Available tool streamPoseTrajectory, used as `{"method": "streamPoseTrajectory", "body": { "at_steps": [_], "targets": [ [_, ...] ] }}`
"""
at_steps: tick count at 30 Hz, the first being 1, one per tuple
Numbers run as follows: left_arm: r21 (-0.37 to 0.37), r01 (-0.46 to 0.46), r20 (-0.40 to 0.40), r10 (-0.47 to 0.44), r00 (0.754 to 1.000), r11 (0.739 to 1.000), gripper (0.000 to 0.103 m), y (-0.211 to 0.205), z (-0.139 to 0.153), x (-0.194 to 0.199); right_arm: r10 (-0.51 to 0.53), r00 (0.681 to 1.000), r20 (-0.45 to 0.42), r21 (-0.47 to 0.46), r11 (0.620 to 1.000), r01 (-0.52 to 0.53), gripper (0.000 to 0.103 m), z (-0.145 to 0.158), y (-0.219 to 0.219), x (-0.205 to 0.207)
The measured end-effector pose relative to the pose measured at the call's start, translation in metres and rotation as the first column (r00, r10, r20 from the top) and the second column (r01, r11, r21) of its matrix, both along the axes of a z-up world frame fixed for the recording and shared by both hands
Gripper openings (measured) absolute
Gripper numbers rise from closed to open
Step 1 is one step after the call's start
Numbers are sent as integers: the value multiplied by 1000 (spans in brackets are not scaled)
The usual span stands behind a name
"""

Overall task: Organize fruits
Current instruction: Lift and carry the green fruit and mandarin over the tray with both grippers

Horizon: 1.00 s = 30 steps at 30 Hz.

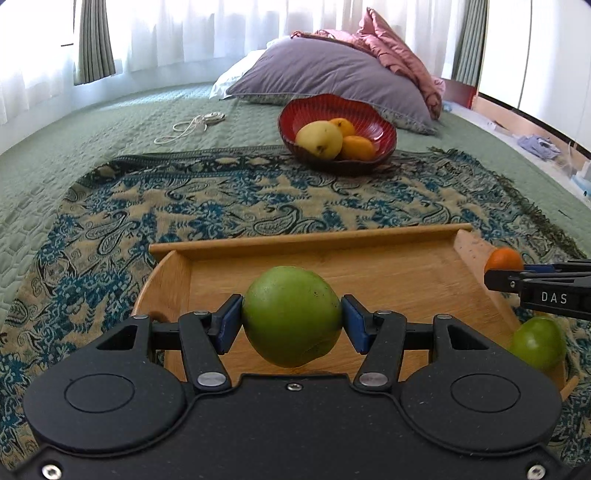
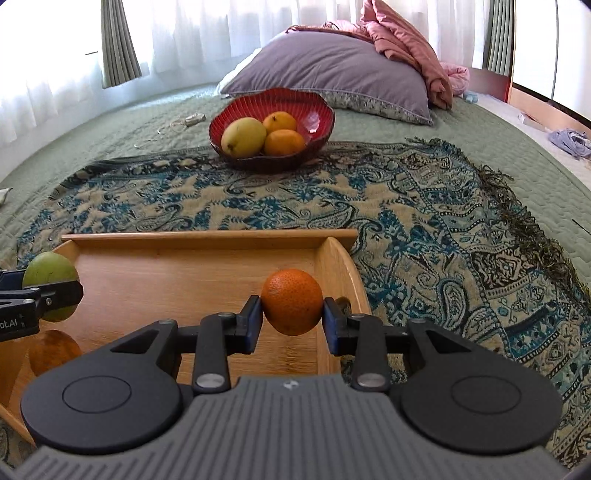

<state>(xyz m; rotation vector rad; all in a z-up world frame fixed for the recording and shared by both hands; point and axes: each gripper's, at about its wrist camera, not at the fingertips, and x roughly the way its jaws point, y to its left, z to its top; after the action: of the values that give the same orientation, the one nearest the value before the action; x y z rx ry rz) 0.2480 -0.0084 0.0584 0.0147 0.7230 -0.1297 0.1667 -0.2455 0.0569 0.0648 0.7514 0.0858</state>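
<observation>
Fruits: left hand-held gripper (image 1: 291, 319) clamps a green mango (image 1: 291, 315), right hand-held gripper (image 2: 291, 314) clamps an orange (image 2: 292, 301), both above the wooden tray (image 1: 406, 273).

Green fruit (image 1: 291, 315) clamped between left gripper (image 1: 291, 321) pads above wooden tray (image 1: 310, 242), red bowl (image 1: 337, 129) beyond.

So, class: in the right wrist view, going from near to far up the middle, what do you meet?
Right gripper shut on the orange → wooden tray far rim → paisley cloth → red bowl of fruit → grey pillow → white curtains.
</observation>
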Motion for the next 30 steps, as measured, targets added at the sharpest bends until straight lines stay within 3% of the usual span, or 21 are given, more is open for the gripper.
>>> {"method": "streamPoseTrajectory", "body": {
  "at_steps": [30],
  "targets": [
    [-1, -25, -35, 25, 999, 1000, 55, 0, -20, 7, 7, 998, -55, -16, 1000, -8, 40, -21, 2, 12]
  ]
}}
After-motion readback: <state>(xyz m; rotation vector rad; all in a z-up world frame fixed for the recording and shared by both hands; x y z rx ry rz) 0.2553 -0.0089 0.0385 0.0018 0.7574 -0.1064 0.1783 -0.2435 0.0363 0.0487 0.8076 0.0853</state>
